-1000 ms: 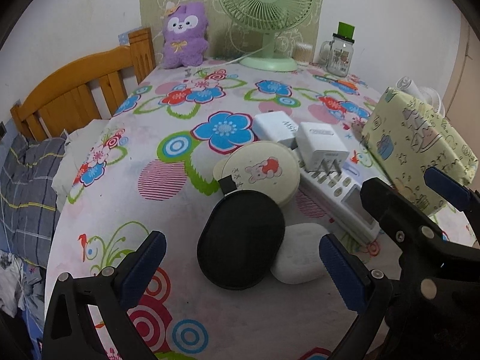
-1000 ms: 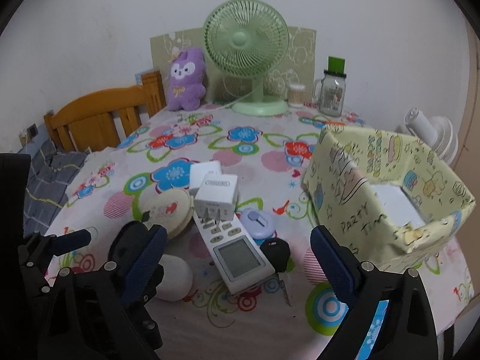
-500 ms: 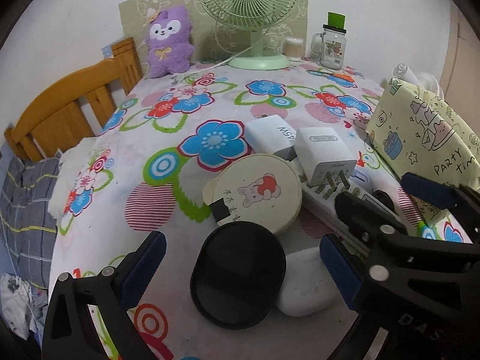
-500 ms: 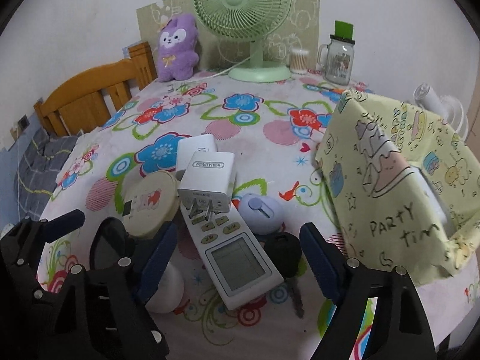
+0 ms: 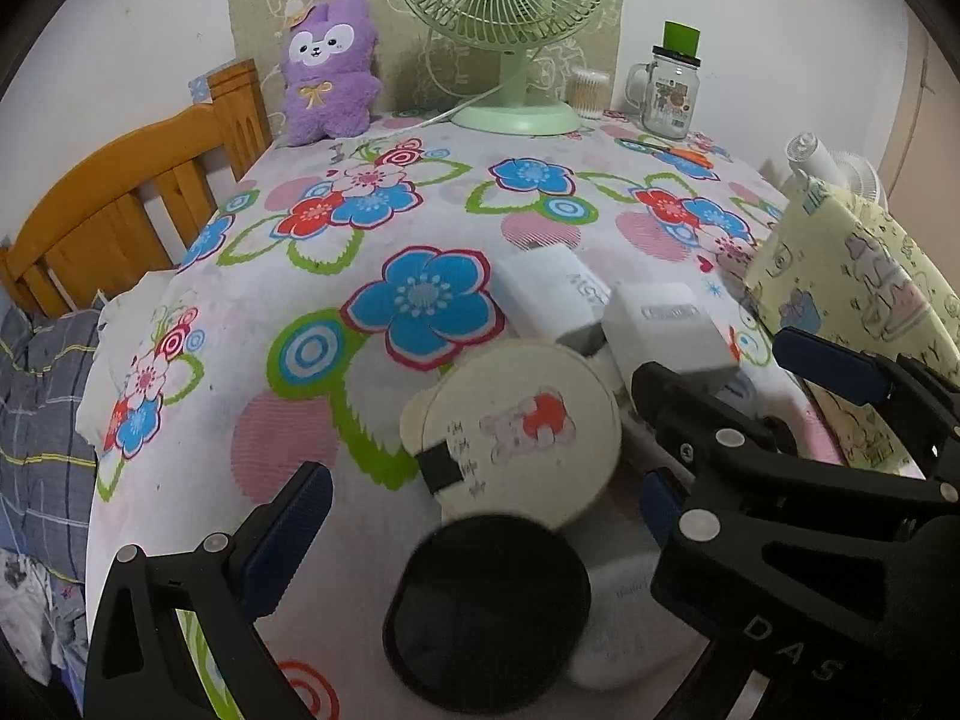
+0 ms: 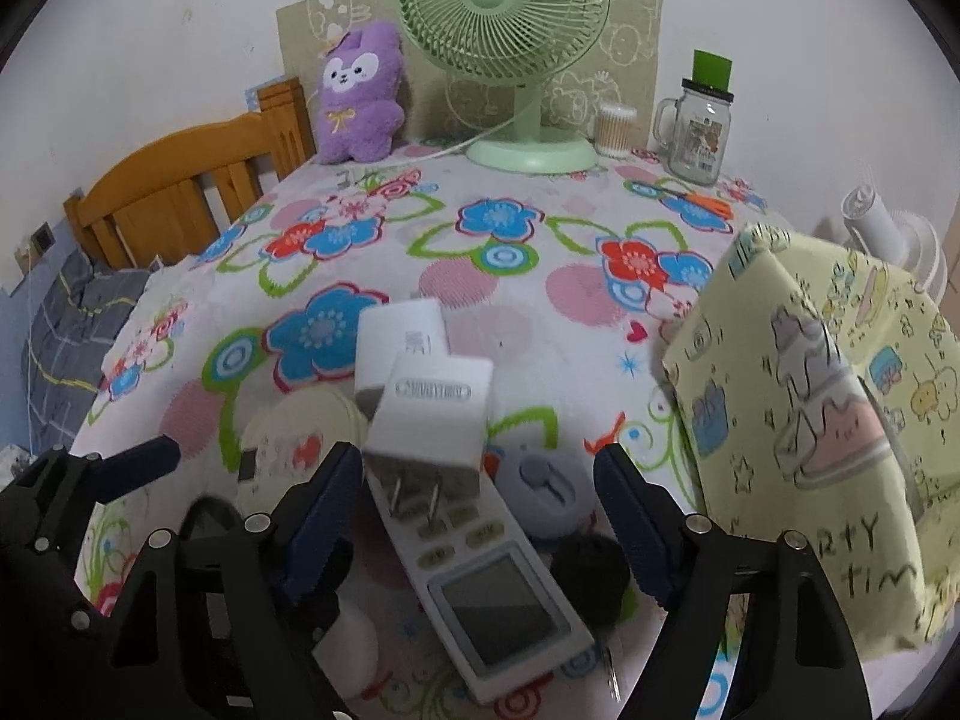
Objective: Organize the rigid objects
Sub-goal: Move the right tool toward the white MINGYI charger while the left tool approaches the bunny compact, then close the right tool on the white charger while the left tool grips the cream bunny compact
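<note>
Both grippers are pressing in toward the clutter; right gripper (image 6: pixel 477 525), jaws just narrowing but not gripping, is bracketing the white charger (image 6: pixel 429 420) on the remote (image 6: pixel 498 588); left gripper (image 5: pixel 480 531), spread wide, is waiting; gift box (image 6: pixel 804 420) at three o'clock is probably the destination.

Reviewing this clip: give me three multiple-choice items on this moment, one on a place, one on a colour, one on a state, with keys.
1. Where does the white charger lie?
A. on the remote's top end
B. inside the yellow box
C. beside the fan

2. What colour is the fan?
A. blue
B. green
C. orange

3. How is the right gripper?
A. shut on the remote
B. shut on the charger
C. open, straddling the remote

Key: 1 A, its prongs rest over the remote buttons. 2 B, cage and base are pale green. 3 C, both pads stand clear of the remote, though the jaws have just been closing.
</note>
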The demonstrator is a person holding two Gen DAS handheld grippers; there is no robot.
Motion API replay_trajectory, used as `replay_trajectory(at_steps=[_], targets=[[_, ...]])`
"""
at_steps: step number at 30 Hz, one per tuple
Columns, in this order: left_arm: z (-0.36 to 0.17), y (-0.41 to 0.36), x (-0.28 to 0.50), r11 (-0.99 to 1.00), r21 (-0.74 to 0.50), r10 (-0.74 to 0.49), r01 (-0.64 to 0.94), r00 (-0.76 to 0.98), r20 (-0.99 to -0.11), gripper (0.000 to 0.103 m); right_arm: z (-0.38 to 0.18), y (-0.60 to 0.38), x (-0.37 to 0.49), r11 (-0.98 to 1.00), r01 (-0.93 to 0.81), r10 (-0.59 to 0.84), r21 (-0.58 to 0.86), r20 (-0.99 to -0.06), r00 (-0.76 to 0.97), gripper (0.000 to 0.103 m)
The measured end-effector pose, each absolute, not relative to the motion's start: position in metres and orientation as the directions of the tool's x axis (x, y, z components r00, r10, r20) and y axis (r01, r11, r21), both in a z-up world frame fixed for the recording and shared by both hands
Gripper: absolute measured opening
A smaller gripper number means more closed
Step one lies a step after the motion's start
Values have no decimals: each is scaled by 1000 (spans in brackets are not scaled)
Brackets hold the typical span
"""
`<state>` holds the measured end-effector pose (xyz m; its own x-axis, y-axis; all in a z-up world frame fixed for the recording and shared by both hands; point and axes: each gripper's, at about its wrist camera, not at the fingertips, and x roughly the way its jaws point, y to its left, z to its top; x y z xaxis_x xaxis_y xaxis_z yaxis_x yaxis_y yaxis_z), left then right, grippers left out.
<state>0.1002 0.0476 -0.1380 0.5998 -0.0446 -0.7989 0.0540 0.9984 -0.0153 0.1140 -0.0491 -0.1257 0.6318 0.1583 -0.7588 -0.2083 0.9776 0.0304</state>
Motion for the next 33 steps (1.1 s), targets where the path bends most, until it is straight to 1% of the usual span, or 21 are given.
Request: replay_trajectory(at_steps=[5,7,8,9,10,13,14,15,16,17,19,25,33], targets=[[-143,50,112,999,-16,-39,45,585,-810,103,-131,-45,127,977,-206,177,61,-773,609,70],[-146,50,115,999,-21,-44,47,577,-815,103,-134,-44,131,974,-211,197,85,-779,595,59],[-146,50,117,999,-21,-45,48,574,-818,103,-136,-43,134,971,-219,212,100,-786,581,55],[-148,50,118,998,-23,-48,50,570,-820,103,-138,-42,135,967,-227,226,113,-789,571,47],[-149,49,119,999,-22,-46,49,567,-823,103,-139,-42,135,964,-234,239,126,-792,562,44],[-153,50,122,998,-26,-49,49,554,-831,102,-138,-43,134,964,-238,237,117,-787,570,43],[-153,50,123,998,-32,-53,48,551,-833,99,-138,-43,134,964,-238,237,117,-786,571,43],[-154,49,124,998,-44,-66,54,546,-835,94,-137,-44,134,965,-235,236,118,-786,572,43],[-153,49,123,998,-36,-59,52,554,-830,92,-137,-45,133,966,-232,232,116,-785,574,43],[-153,48,123,998,-31,-55,53,558,-828,86,-137,-46,133,966,-232,232,115,-784,576,43],[-153,46,124,998,-14,-42,54,564,-825,85,-136,-47,132,968,-229,221,103,-783,581,43],[-152,48,124,999,-20,-45,51,568,-822,85,-136,-54,129,973,-207,206,101,-787,581,43],[-135,44,115,999,19,-10,40,613,-790,85,-123,-58,121,972,-207,214,109,-770,601,43]])
